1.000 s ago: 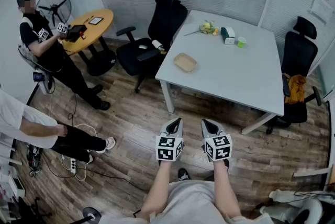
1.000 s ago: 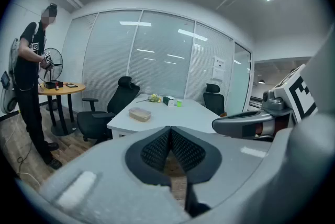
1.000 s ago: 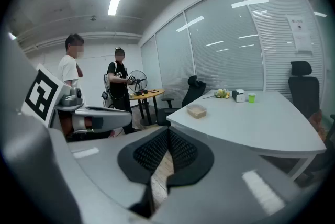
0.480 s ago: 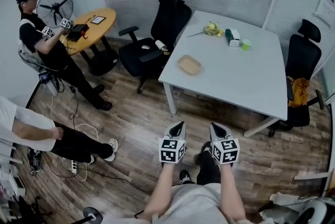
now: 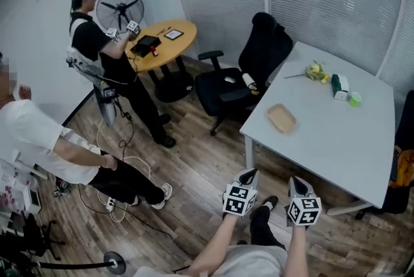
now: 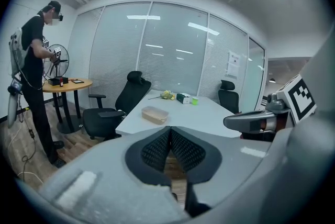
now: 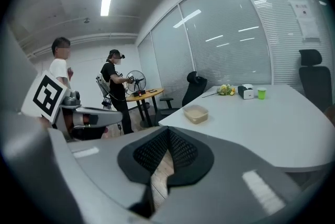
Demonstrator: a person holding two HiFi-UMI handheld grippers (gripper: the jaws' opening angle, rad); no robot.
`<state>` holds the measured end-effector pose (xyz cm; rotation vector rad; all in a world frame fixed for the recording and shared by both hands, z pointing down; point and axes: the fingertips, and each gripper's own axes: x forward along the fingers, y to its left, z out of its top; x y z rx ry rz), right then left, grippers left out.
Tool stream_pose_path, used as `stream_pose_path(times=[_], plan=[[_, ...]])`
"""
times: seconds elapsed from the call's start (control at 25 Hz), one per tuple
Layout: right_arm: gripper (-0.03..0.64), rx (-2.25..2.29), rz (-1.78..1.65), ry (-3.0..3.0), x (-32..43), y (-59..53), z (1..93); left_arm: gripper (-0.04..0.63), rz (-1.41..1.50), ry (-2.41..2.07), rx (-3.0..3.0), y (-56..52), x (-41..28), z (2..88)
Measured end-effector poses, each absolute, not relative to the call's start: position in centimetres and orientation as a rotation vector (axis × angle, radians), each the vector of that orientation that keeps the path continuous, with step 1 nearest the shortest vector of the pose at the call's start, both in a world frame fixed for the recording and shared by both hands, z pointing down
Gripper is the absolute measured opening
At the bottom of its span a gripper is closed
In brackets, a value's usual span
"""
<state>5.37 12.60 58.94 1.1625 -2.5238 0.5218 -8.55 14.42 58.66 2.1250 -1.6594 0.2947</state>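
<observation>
Left gripper (image 5: 250,173) and right gripper (image 5: 294,180), both pressed together and empty, still hover over the floor (image 5: 194,166); view has swung left, counter (image 5: 336,146) and tan tray (image 5: 282,118) now far right, untouched.

The left tongs (image 5: 251,173) and right tongs (image 5: 294,180) drifted right and lower in the head view, nearing the white rectangular table's (image 5: 323,140) near-left corner.

Ahead on your left, a person (image 5: 103,52) stands at a round wooden table (image 5: 173,44) beside a fan (image 5: 122,8); a black office chair (image 5: 253,72) sits nearby.
</observation>
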Motion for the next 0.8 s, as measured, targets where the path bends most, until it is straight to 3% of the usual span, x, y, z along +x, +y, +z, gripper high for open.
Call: stream_pose_path(times=[0.52,0.8], plan=[[0.002,1.097,0.589,-2.533,-1.8,-4.8,59.1,0.006,0.445,-1.673,2.099,-3.3,-16.4,58.2],[0.003,1.133,0.68,-2.436,-0.5,-10.2,63.5,0.006,0.494,-1.607,2.056,-9.4,-15.9,61.7]])
